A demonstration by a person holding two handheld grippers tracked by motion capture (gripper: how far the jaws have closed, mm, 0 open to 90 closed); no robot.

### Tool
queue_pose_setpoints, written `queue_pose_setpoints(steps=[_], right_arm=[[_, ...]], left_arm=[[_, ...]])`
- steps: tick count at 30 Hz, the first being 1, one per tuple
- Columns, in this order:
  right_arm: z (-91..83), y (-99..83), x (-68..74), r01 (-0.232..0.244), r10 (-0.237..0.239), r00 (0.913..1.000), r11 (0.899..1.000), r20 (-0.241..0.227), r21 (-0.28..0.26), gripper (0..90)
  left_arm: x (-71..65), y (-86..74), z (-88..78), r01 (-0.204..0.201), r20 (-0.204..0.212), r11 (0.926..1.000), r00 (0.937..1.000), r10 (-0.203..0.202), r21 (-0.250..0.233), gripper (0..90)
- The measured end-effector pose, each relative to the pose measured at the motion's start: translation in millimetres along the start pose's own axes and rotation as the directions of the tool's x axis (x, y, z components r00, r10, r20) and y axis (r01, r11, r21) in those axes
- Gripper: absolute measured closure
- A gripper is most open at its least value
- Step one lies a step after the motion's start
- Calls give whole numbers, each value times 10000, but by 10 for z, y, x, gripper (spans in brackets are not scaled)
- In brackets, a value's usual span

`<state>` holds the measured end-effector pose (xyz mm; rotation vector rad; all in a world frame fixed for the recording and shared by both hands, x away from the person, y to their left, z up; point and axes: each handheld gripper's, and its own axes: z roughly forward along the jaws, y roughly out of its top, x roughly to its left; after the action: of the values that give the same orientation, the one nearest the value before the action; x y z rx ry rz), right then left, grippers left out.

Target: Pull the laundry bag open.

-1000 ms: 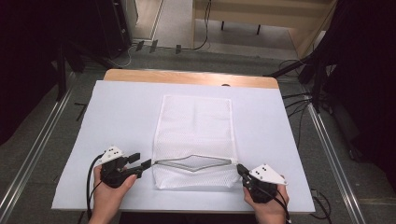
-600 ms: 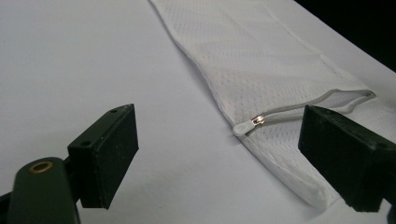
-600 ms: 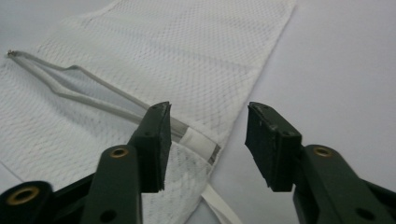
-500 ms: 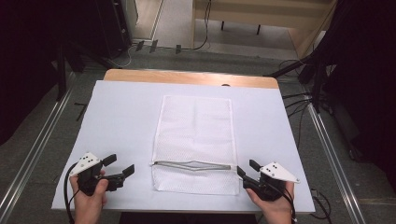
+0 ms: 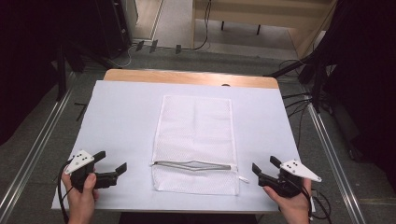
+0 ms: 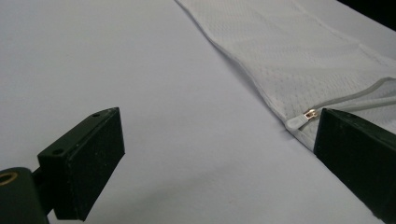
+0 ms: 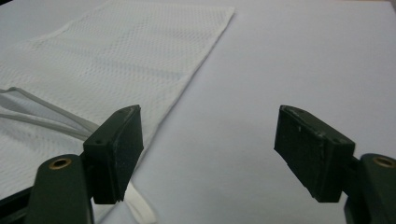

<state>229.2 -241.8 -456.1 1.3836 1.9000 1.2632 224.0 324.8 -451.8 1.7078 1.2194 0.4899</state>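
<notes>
We hold the left gripper (image 5: 113, 165) near the front left corner of the desk (image 5: 121, 112). Its two black jaws stand wide apart and there is nothing between them. Our left hand (image 5: 80, 198) wraps around its handle, and the white plate sits on top of it.

We hold the right gripper (image 5: 262, 165) near the front right corner of the desk. Its jaws are spread wide too, with nothing in them. Our right hand (image 5: 292, 200) grips it from below.

Between the two grippers lies a white mesh bag (image 5: 195, 140). It lies flat in the middle of the desk, with its long side running from the front edge toward the back edge. Neither gripper touches it. The cloth is thin and full of tiny holes, and we can see soft fold lines across it.

A zipper (image 5: 194, 164) runs across the bag near its front end. It is open in the middle, so the two grey sides bow apart a little. In the left gripper view, the small shiny zipper pull (image 6: 306, 115) sits at the bag's side edge, just beside one jaw. In the right gripper view, a white tab (image 7: 137, 205) pokes out from the bag's other side, by the jaw on that side.

The desk has a pale cover, and a strip of wood (image 5: 187, 77) shows along its back edge.
</notes>
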Motion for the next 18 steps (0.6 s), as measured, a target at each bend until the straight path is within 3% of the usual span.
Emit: queue_pose_setpoints(steps=[4,11,18], right_arm=[[-32,-10,-120,-66,67,9999,9999,143,-100,218],[-90,-34,-303,-408,411,9978,9992,519,-55,187],[-131,-68,-465,-704,708,9903,9975,1200,-76,147]], left_arm=[[63,19,-43,-33,-35,9992,10000,32,-393,2],[79,29,-47,-296,-387,9990,9989,283,-327,2],[77,39,-65,-523,-273,9976,9983,511,-460,0]])
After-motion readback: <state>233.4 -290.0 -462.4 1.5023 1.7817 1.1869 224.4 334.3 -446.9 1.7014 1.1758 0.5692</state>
